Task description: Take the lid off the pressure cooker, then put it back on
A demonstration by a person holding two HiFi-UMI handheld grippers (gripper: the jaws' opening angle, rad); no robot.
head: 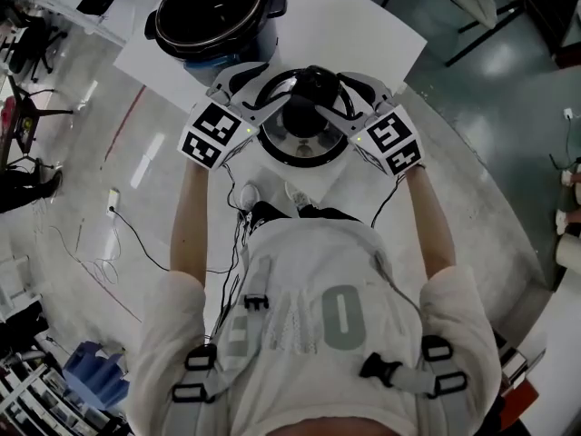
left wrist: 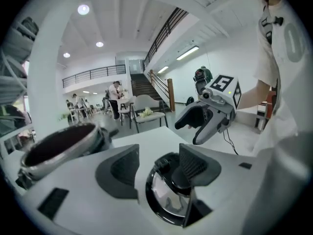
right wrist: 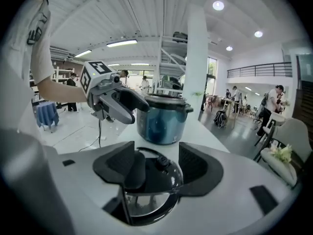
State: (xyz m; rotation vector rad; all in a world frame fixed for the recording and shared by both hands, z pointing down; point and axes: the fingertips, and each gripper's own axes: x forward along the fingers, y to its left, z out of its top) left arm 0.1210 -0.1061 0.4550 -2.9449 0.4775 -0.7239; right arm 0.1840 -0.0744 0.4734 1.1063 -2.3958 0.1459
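The round glass lid [head: 304, 121], with a black rim and black handle, hangs over the near edge of the white table [head: 363, 25], clear of the pot. My left gripper [head: 247, 94] holds it from the left and my right gripper [head: 363, 96] from the right. In the left gripper view the lid [left wrist: 166, 195] sits between my jaws, the right pad on its handle. In the right gripper view the lid [right wrist: 151, 185] fills the gap, the left pad on the handle. The open blue pressure cooker pot [head: 215, 14] stands on the table beyond the lid.
The pot [right wrist: 164, 119] stands just beyond the lid on the table. A cable [head: 136, 239] trails over the floor at the left. Chairs and dark gear [head: 23, 53] crowd the far left, and a blue crate [head: 91, 371] sits at the lower left.
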